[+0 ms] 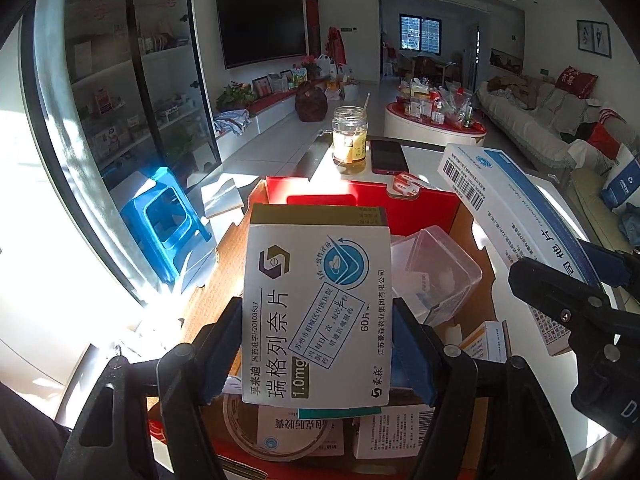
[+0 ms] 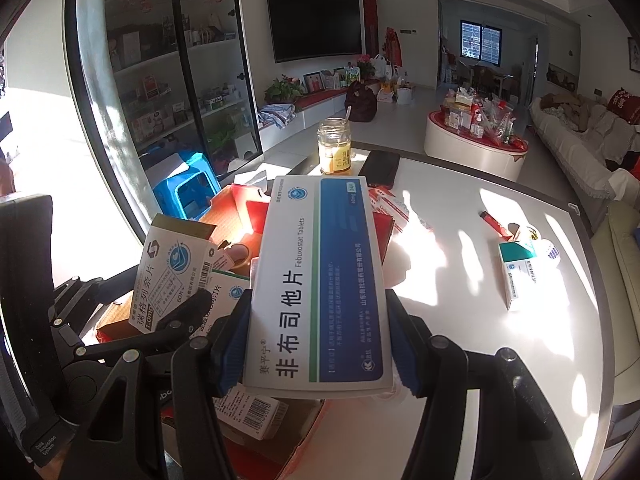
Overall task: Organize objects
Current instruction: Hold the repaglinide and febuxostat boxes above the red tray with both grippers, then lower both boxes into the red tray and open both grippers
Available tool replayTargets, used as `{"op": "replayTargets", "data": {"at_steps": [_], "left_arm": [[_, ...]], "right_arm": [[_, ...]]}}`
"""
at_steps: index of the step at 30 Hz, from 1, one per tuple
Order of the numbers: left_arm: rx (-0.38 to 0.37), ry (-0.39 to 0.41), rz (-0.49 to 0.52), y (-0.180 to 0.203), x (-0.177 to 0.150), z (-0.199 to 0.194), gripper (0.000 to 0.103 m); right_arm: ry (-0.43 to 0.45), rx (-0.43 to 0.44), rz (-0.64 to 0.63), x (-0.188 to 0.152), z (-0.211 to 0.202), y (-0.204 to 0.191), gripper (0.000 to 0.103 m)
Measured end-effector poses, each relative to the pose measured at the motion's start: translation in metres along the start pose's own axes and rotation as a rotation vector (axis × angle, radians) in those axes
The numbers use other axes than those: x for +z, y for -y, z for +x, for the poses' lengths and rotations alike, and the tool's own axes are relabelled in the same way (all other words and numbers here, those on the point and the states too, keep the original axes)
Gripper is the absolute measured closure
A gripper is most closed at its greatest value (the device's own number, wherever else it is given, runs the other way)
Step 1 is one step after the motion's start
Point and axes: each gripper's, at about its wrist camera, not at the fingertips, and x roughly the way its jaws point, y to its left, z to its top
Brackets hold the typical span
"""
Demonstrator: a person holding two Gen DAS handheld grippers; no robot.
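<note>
My left gripper (image 1: pixel 318 354) is shut on a white medicine box with a gold top flap (image 1: pixel 316 304), held above an open red cardboard box (image 1: pixel 436 204). That red box holds several medicine packs, a tape roll (image 1: pixel 276 436) and a clear plastic tub (image 1: pixel 444 272). My right gripper (image 2: pixel 320 350) is shut on a long white and blue tablet box (image 2: pixel 320 280), held just right of the red box (image 2: pixel 240 208). Each wrist view shows the other hand's load: the blue box (image 1: pixel 520 216) at right, the gold-flap box (image 2: pixel 168 276) at left.
On the white table (image 2: pixel 460 312) stand a glass jar (image 2: pixel 334 146), a dark phone (image 2: pixel 380 168), a green and white pack (image 2: pixel 520 276), a red stick (image 2: pixel 495 222) and small red-white packs (image 2: pixel 390 204). A blue stool (image 1: pixel 168 220) stands left of the table.
</note>
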Motion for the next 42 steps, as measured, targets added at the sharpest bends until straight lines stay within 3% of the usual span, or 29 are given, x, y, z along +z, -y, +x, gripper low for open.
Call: {"op": "replayTargets", "data": {"at_steps": [10,14,25,26,28,29,31,33,38,42], "left_arm": [[-0.007,-0.002,-0.006,-0.009,0.002,0.001,0.027],[-0.001,-0.014,-0.01,-0.015,-0.003,0.004,0.027],[-0.009,-0.064,0.027,-0.009,-0.009,0.028,0.026],[-0.018,-0.073,0.026,-0.008,-0.008,0.031,0.025],[-0.019,-0.091,0.029,-0.008,-0.007,0.035,0.013],[-0.018,-0.099,0.027,-0.008,-0.007,0.037,0.003],[-0.019,-0.114,0.017,-0.01,-0.006,0.039,0.0],[-0.01,-0.096,0.009,-0.012,-0.005,0.033,0.0],[-0.026,-0.047,0.01,-0.012,0.002,0.008,0.0],[-0.087,-0.001,0.051,0.011,0.012,-0.013,0.0]], "right_arm": [[-0.022,0.076,0.072,0.002,0.006,0.024,0.042],[-0.061,0.165,0.138,0.003,0.017,0.033,0.042],[-0.156,0.258,0.183,0.017,0.058,0.029,0.042],[-0.172,0.267,0.183,0.017,0.063,0.029,0.042],[-0.193,0.304,0.196,0.019,0.07,0.029,0.041],[-0.199,0.317,0.204,0.018,0.071,0.03,0.039],[-0.198,0.327,0.212,0.019,0.069,0.03,0.028],[-0.165,0.334,0.222,0.019,0.06,0.034,0.025],[-0.065,0.272,0.322,-0.002,0.023,0.086,0.018],[-0.116,0.253,0.584,-0.044,0.016,0.169,0.017]]}}
